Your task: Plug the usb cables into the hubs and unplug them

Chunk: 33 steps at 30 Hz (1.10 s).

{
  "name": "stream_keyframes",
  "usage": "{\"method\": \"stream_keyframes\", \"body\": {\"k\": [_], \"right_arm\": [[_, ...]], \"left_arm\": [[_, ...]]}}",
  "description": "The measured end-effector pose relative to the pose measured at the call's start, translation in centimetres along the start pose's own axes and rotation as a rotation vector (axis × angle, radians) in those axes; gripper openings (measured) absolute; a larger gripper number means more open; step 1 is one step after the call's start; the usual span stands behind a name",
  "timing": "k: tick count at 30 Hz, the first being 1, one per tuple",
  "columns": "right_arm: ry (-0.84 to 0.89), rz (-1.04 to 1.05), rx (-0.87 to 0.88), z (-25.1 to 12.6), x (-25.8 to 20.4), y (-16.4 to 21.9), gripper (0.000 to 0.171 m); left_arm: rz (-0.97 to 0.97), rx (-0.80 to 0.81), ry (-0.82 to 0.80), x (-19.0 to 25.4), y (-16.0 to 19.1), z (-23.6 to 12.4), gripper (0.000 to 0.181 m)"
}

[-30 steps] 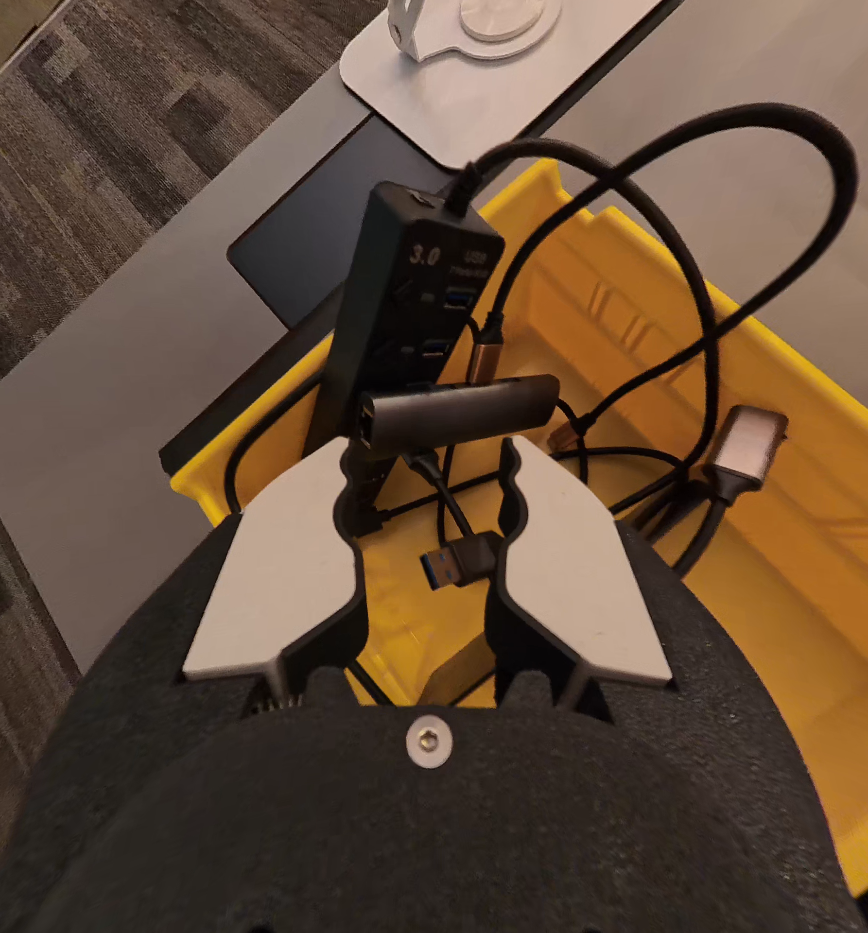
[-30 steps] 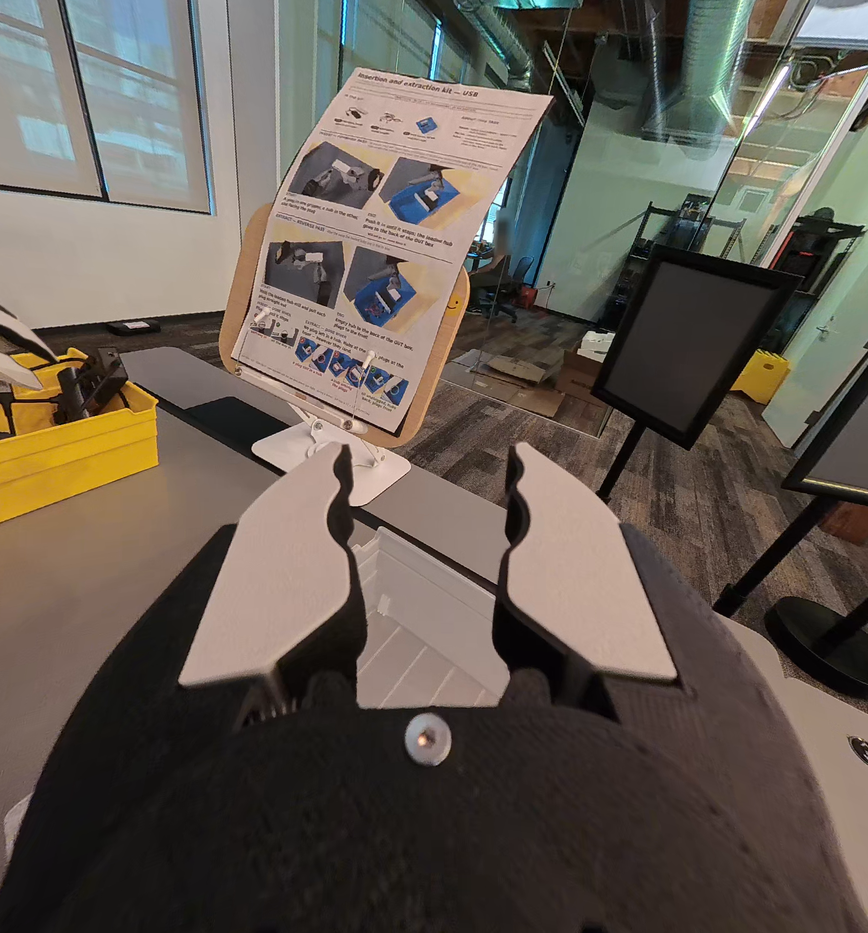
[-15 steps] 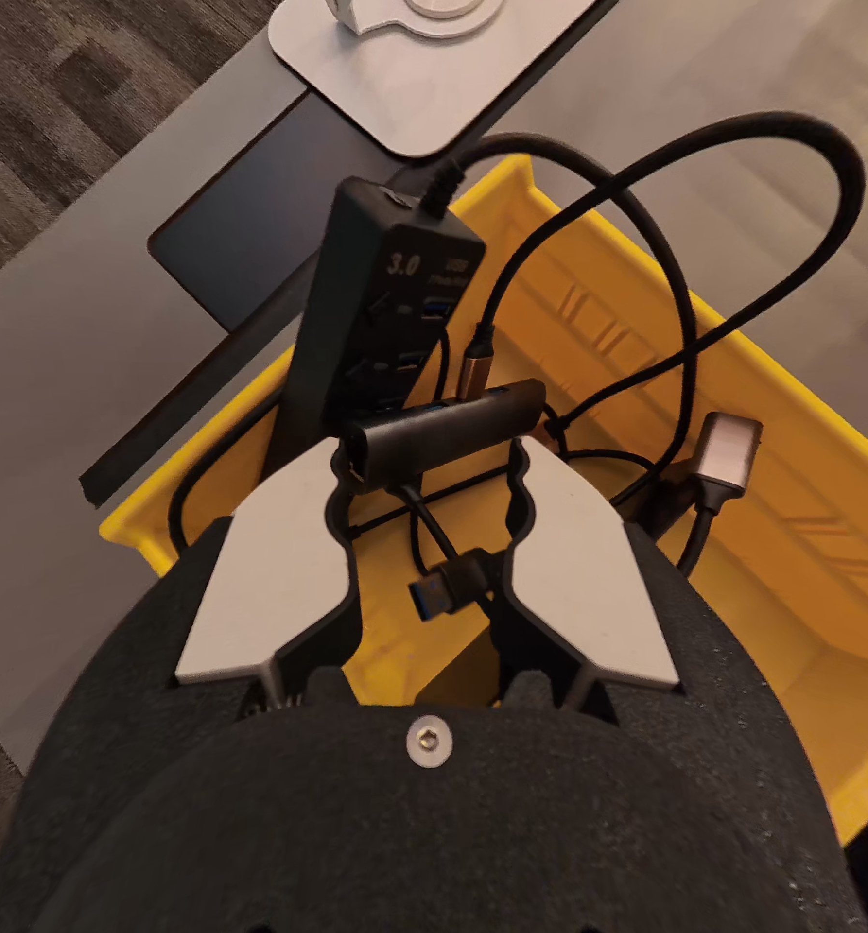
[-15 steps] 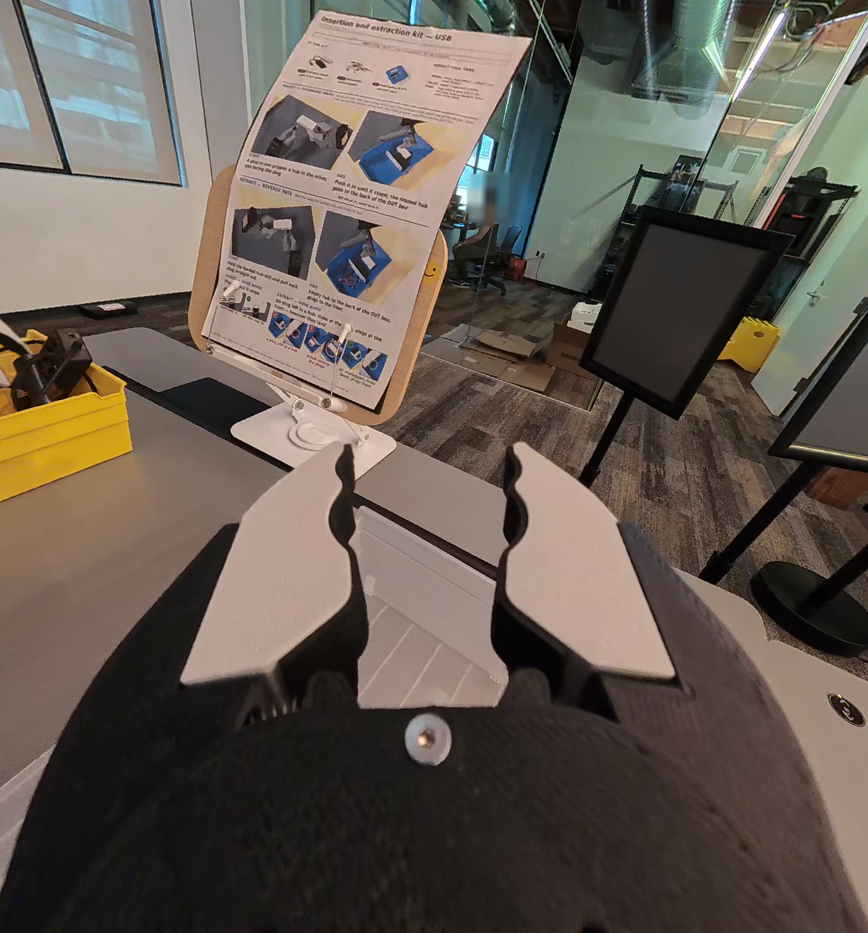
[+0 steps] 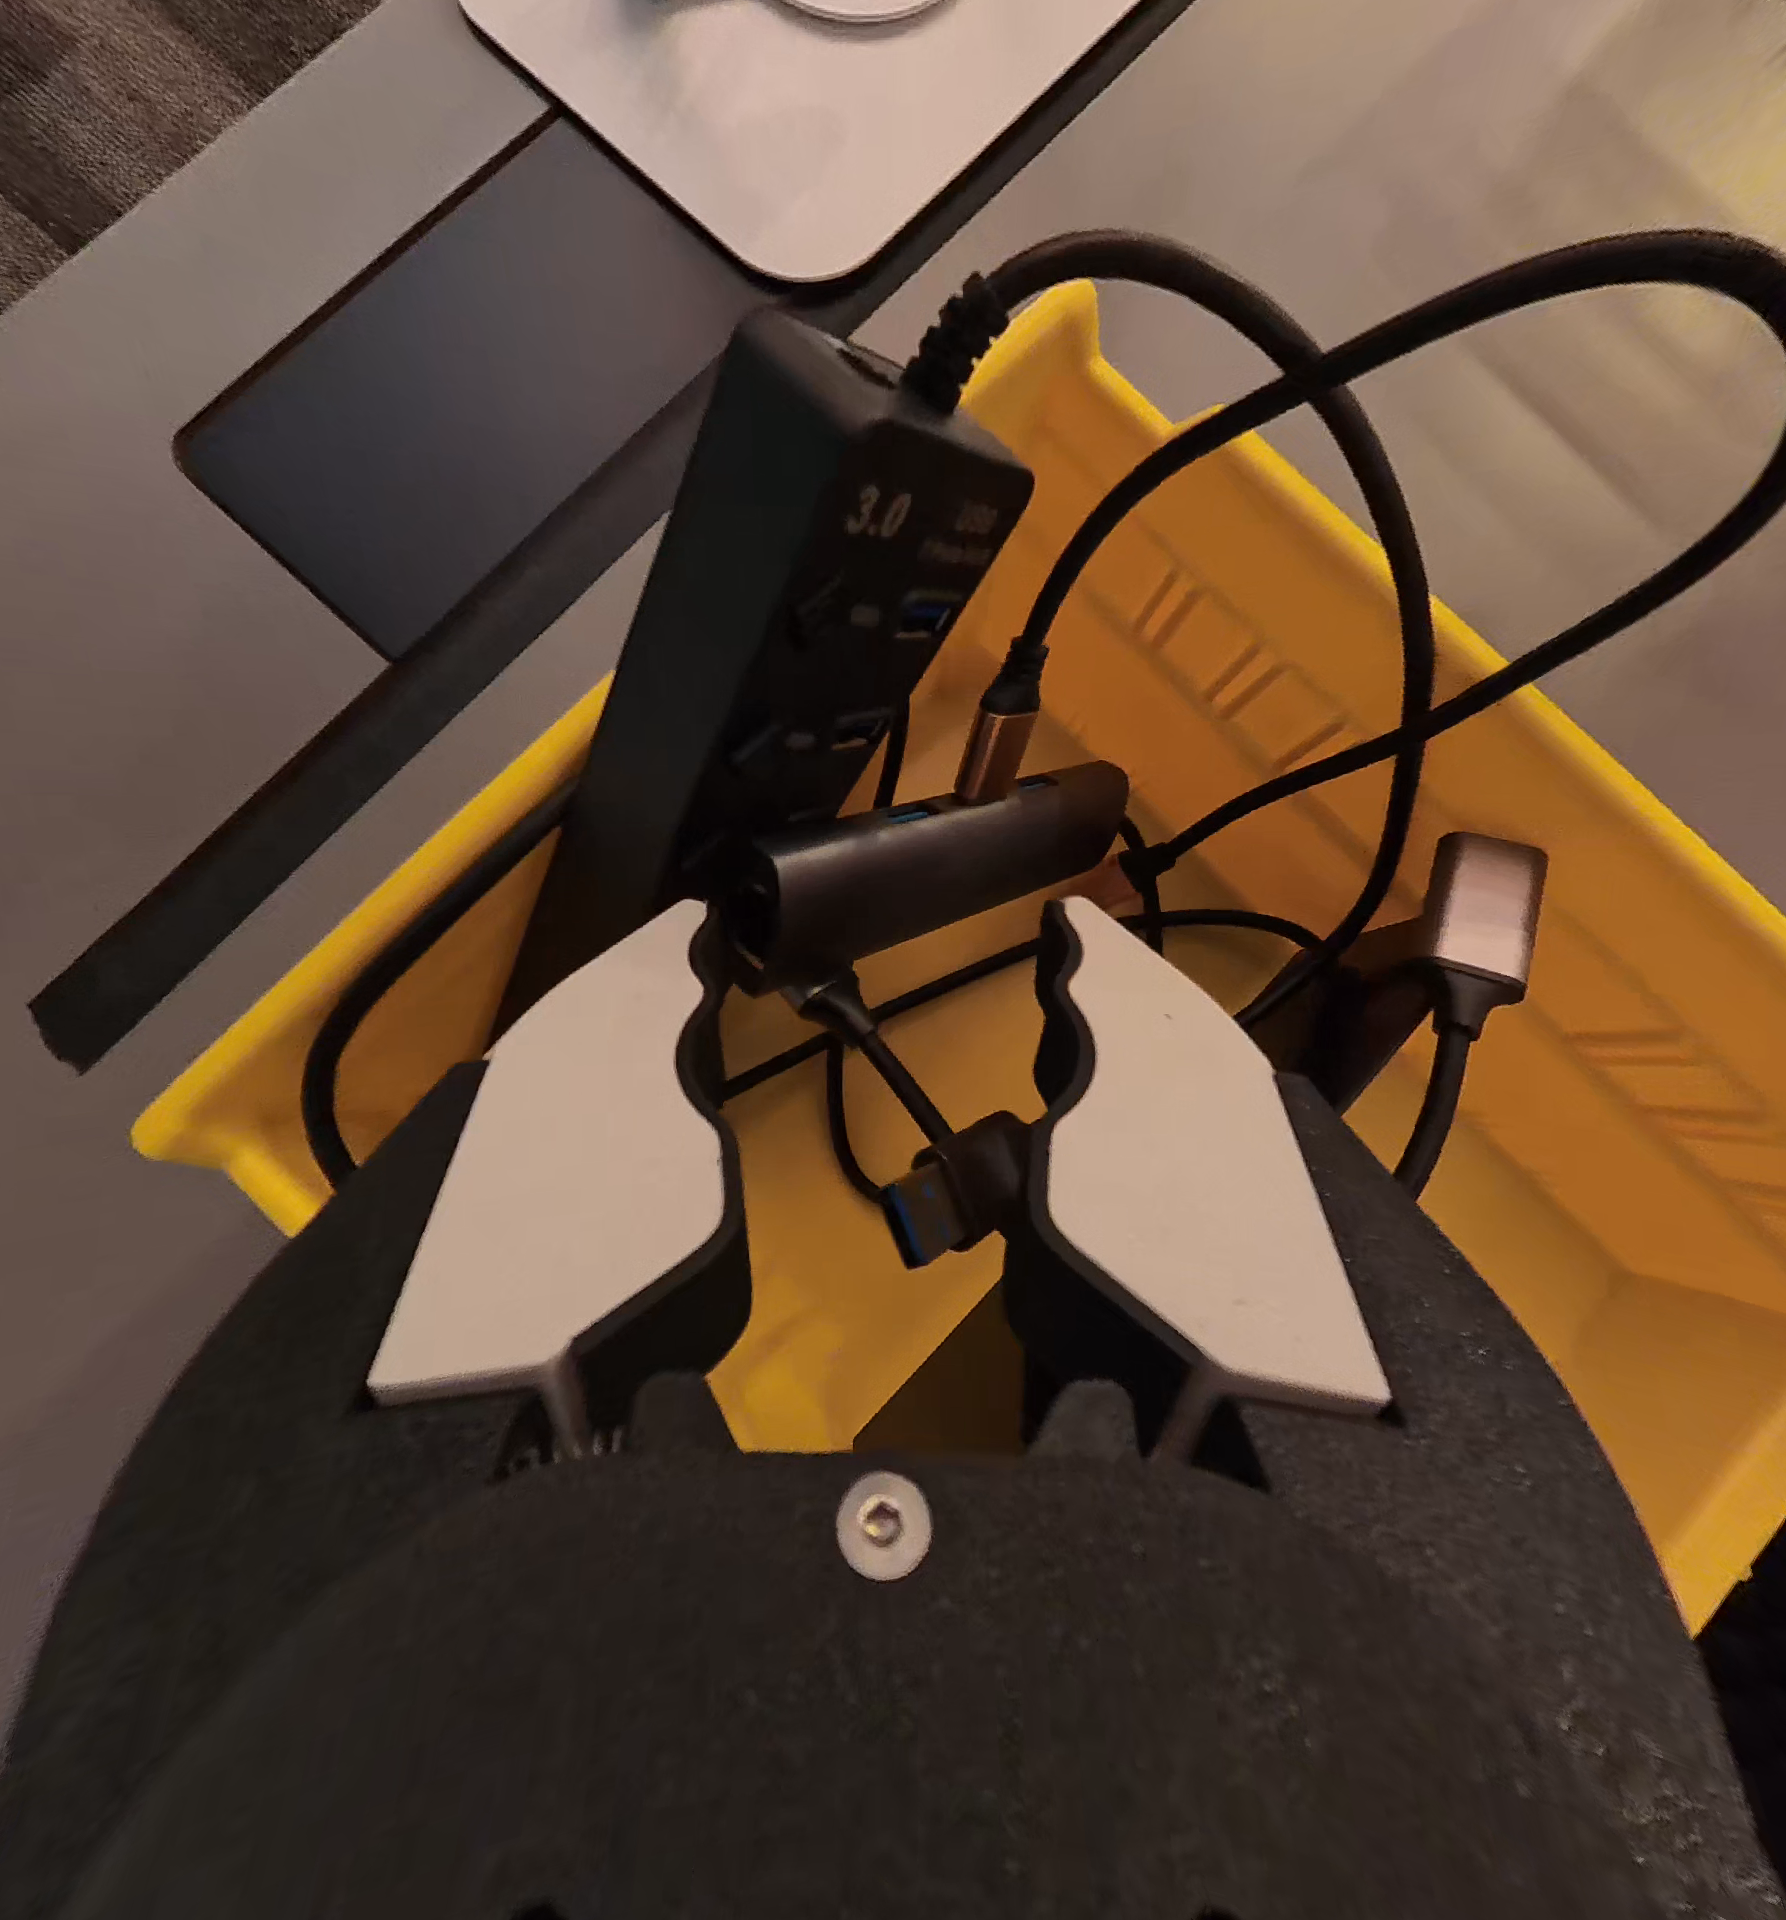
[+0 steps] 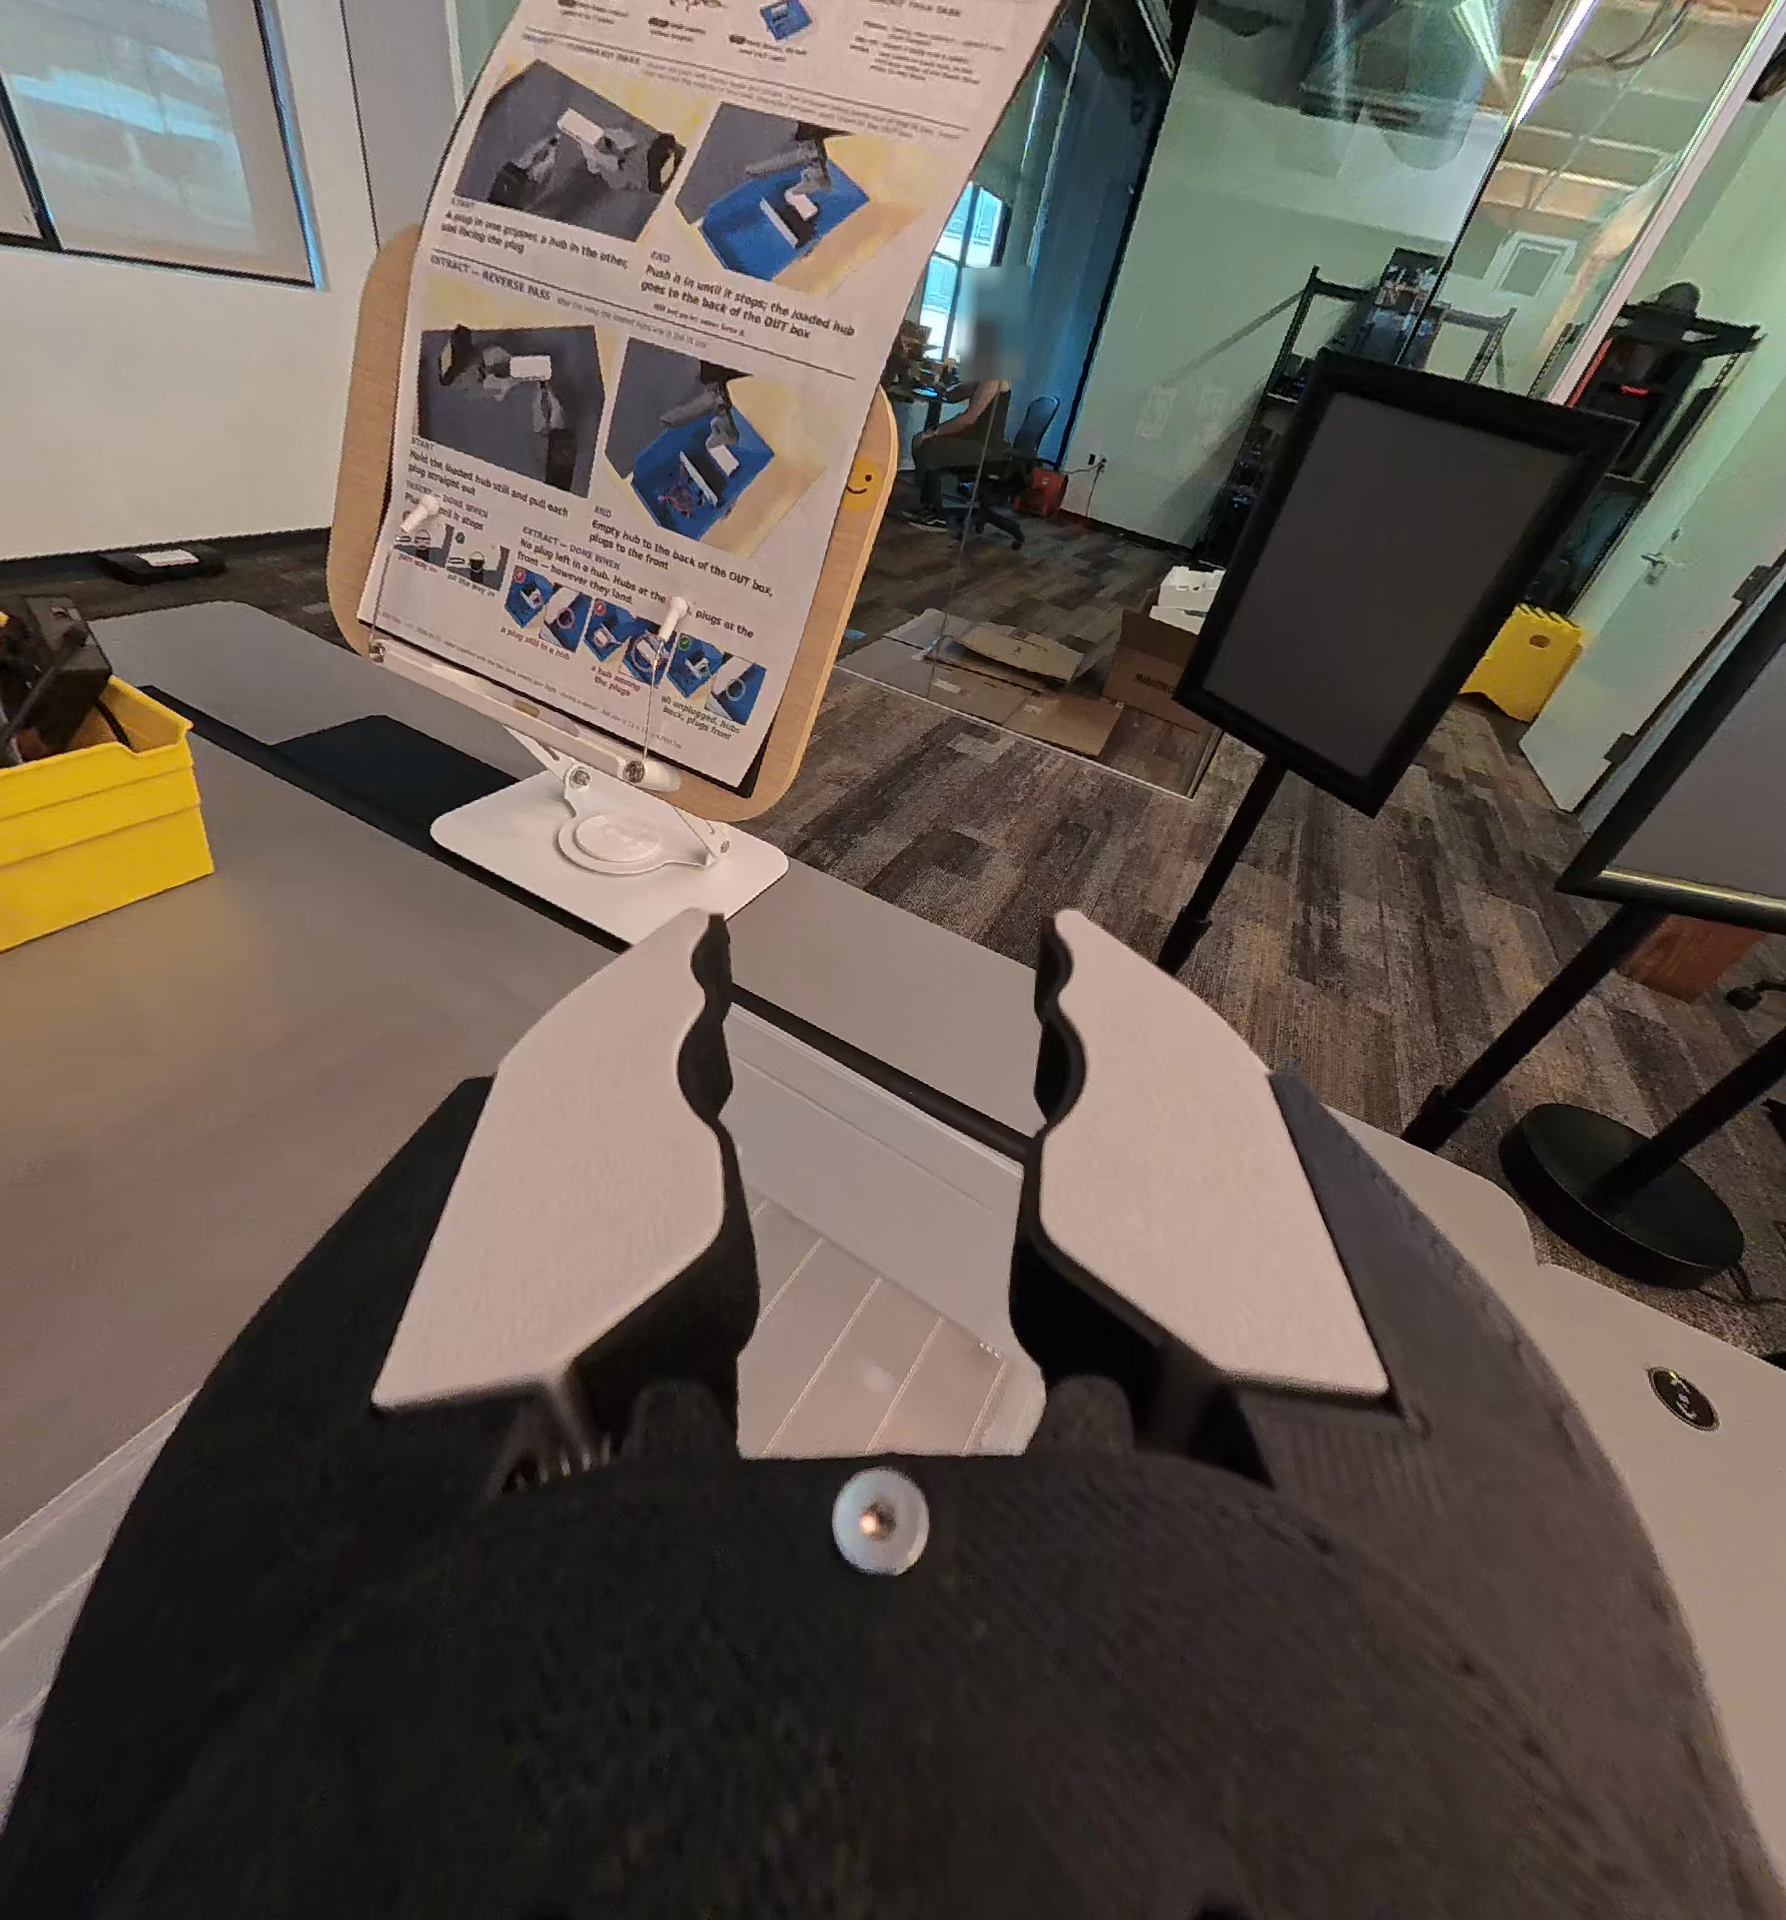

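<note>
In the left wrist view a yellow bin [image 5: 1491, 935] holds a tall black hub [image 5: 795, 623] leaning upright, a slim grey hub [image 5: 930, 862] lying across, and tangled black cables [image 5: 1388, 582]. A bronze plug [image 5: 993, 743] sits in the slim hub. A blue-tipped USB plug [image 5: 925, 1210] hangs loose between my fingers. A grey metal plug [image 5: 1486, 914] lies at the right. My left gripper [image 5: 878, 925] is open, just below the slim hub. My right gripper [image 6: 878, 935] is open and empty above a white bin [image 6: 868, 1299].
An instruction sheet on a wooden stand [image 6: 619, 416] with a white base [image 6: 608, 847] stands at the table's back edge. The yellow bin [image 6: 58, 831] shows at the far left of the right wrist view. A black sign stand [image 6: 1388, 582] is on the floor beyond. Some 60 cm of space lies between my two pairs of fingers.
My left gripper has moved forward and lower toward the slim hub in the yellow bin. My right gripper has moved closer to the instruction stand. Both stay open.
</note>
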State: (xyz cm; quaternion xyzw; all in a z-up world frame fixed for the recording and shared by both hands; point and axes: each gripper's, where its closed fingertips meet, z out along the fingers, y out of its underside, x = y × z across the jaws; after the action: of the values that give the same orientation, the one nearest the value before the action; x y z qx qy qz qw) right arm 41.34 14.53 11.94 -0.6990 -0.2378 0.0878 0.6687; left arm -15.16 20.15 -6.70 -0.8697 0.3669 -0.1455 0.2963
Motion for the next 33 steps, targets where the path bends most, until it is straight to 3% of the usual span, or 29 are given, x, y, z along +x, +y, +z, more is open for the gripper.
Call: {"method": "stream_keyframes", "body": {"k": [4,9,12,22,26,33], "right_arm": [[0.007,0.015,0.008,-0.2,0.5,0.1,0.057],[0.007,0.025,0.016,-0.2,0.7,0.0,0.056],[0.004,0.025,0.015,-0.2,0.6,0.0,0.056],[-0.041,0.052,-0.023,0.8,0.3,1.5,0.056],[-0.081,0.072,-0.037,1.4,-0.4,2.2,0.055],[-0.163,0.063,-0.024,2.5,-2.4,1.6,0.054]], "left_arm": [[0.016,0.020,0.049,0.9,-0.2,-0.3,0.051],[0.030,0.177,0.157,3.3,-2.3,-2.4,0.040],[0.041,0.209,0.206,4.8,-2.9,-3.1,0.044],[0.111,0.154,0.059,6.3,-2.6,-3.2,0.057],[0.161,0.092,-0.057,6.1,-2.4,-2.8,0.053],[0.123,0.073,-0.084,6.9,-2.5,-3.2,0.043]]}}
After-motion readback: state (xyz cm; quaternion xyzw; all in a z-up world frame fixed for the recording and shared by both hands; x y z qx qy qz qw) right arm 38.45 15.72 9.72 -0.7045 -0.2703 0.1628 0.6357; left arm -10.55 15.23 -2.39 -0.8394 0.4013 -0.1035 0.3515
